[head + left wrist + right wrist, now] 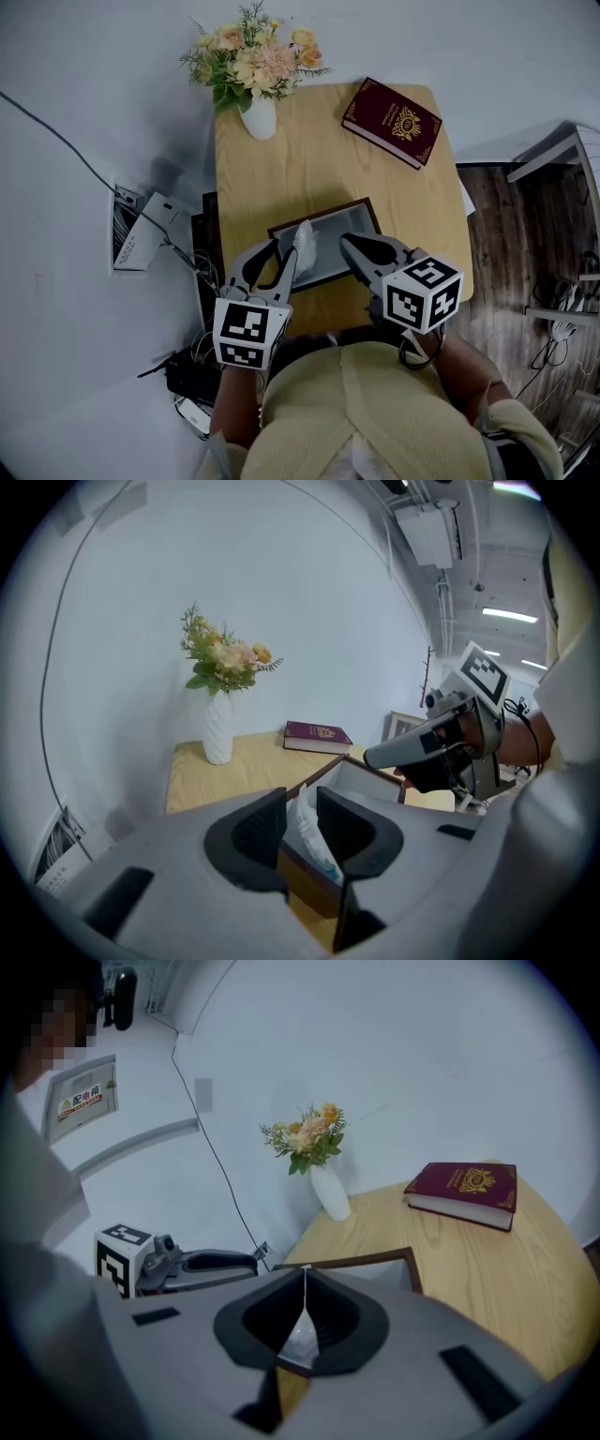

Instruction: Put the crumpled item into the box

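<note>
Left gripper (301, 819): its 2 jaws are standing apart, with the crumpled tissue (304, 239) standing upright in the gap between them, not pinched. The tissue is sitting over the left end of the box (347, 223); whether it is resting on the box floor cannot be told. Right gripper (302, 1275): its jaws are meeting at the tips, holding nothing, and hanging over the right part of the box. The box is lying on the wooden table (281, 169), near its front edge. 1 vase of flowers (258, 117) and 1 red book (392, 122) are sitting at the far end, well apart.
</note>
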Demonstrator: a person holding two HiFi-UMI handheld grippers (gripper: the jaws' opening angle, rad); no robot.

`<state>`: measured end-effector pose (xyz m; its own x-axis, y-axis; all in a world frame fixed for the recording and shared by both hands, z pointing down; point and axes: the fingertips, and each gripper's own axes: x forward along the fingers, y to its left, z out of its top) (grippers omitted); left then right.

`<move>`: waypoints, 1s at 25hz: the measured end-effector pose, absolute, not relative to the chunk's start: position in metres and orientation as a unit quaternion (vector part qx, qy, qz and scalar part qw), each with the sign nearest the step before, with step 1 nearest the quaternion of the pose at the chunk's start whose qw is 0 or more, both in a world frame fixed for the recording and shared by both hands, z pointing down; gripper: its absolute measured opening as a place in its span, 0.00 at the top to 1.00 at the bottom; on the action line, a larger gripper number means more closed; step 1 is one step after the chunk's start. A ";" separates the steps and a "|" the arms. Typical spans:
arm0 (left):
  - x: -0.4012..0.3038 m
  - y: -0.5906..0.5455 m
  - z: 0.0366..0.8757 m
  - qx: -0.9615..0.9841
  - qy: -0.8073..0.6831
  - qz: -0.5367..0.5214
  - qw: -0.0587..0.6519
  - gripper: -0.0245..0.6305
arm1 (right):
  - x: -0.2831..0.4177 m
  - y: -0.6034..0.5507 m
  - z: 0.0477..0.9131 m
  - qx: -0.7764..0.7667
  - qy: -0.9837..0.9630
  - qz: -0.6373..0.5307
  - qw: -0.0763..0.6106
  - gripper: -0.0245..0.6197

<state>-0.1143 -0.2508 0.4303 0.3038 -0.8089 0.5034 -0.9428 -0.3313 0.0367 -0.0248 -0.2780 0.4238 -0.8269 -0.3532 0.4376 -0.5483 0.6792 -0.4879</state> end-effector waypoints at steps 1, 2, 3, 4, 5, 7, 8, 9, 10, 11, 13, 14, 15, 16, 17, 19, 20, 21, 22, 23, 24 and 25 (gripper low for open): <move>-0.116 -0.251 0.427 0.790 -0.558 0.192 0.167 0.80 | -0.025 -0.278 0.424 0.249 -0.903 0.313 0.156 0.92; -0.117 -0.250 0.424 0.790 -0.562 0.181 0.169 0.84 | -0.026 -0.277 0.423 0.248 -0.903 0.313 0.156 0.92; -0.118 -0.250 0.421 0.790 -0.564 0.171 0.171 0.87 | -0.027 -0.277 0.423 0.247 -0.904 0.313 0.156 0.92; -0.120 -0.250 0.419 0.790 -0.566 0.163 0.172 0.88 | -0.027 -0.277 0.423 0.247 -0.904 0.312 0.156 0.92; -0.121 -0.249 0.417 0.790 -0.567 0.156 0.174 0.89 | -0.028 -0.277 0.422 0.247 -0.904 0.311 0.156 0.92; -0.124 -0.247 0.415 0.788 -0.571 0.146 0.178 0.90 | -0.029 -0.276 0.421 0.248 -0.905 0.310 0.156 0.92; -0.126 -0.246 0.415 0.787 -0.572 0.141 0.180 0.91 | -0.029 -0.275 0.420 0.249 -0.905 0.309 0.155 0.92; -0.128 -0.245 0.414 0.786 -0.574 0.137 0.183 0.91 | -0.030 -0.275 0.420 0.250 -0.905 0.309 0.154 0.92; -0.130 -0.245 0.413 0.786 -0.575 0.133 0.184 0.92 | -0.030 -0.274 0.419 0.251 -0.905 0.307 0.153 0.92; -0.131 -0.244 0.412 0.786 -0.577 0.129 0.184 0.92 | -0.030 -0.273 0.418 0.253 -0.905 0.306 0.153 0.92; -0.132 -0.241 0.409 0.785 -0.579 0.126 0.179 0.92 | -0.030 -0.271 0.417 0.257 -0.904 0.305 0.152 0.92; -0.132 -0.239 0.407 0.785 -0.580 0.126 0.176 0.92 | -0.029 -0.270 0.417 0.259 -0.904 0.305 0.151 0.92; -0.132 -0.237 0.406 0.785 -0.582 0.125 0.173 0.92 | -0.029 -0.268 0.416 0.261 -0.904 0.304 0.150 0.92; -0.132 -0.236 0.404 0.785 -0.582 0.123 0.171 0.92 | -0.029 -0.267 0.416 0.263 -0.903 0.304 0.150 0.92; -0.132 -0.235 0.403 0.786 -0.582 0.121 0.170 0.92 | -0.029 -0.265 0.415 0.265 -0.903 0.303 0.149 0.92; -0.132 -0.232 0.401 0.788 -0.580 0.118 0.170 0.92 | -0.029 -0.262 0.413 0.269 -0.903 0.301 0.146 0.92; -0.132 -0.231 0.401 0.789 -0.579 0.118 0.170 0.93 | -0.028 -0.260 0.412 0.271 -0.903 0.300 0.146 0.92; -0.131 -0.231 0.401 0.790 -0.577 0.118 0.170 0.93 | -0.028 -0.259 0.412 0.273 -0.903 0.299 0.145 0.92; -0.131 -0.230 0.401 0.792 -0.575 0.118 0.169 0.93 | -0.027 -0.258 0.412 0.276 -0.902 0.299 0.144 0.92; -0.131 -0.229 0.400 0.793 -0.573 0.118 0.168 0.93 | -0.026 -0.256 0.411 0.279 -0.901 0.299 0.144 0.92; -0.130 -0.228 0.400 0.795 -0.571 0.118 0.168 0.93 | -0.025 -0.255 0.411 0.283 -0.900 0.299 0.143 0.92; -0.129 -0.228 0.400 0.797 -0.569 0.117 0.166 0.93 | -0.023 -0.254 0.411 0.286 -0.899 0.299 0.142 0.92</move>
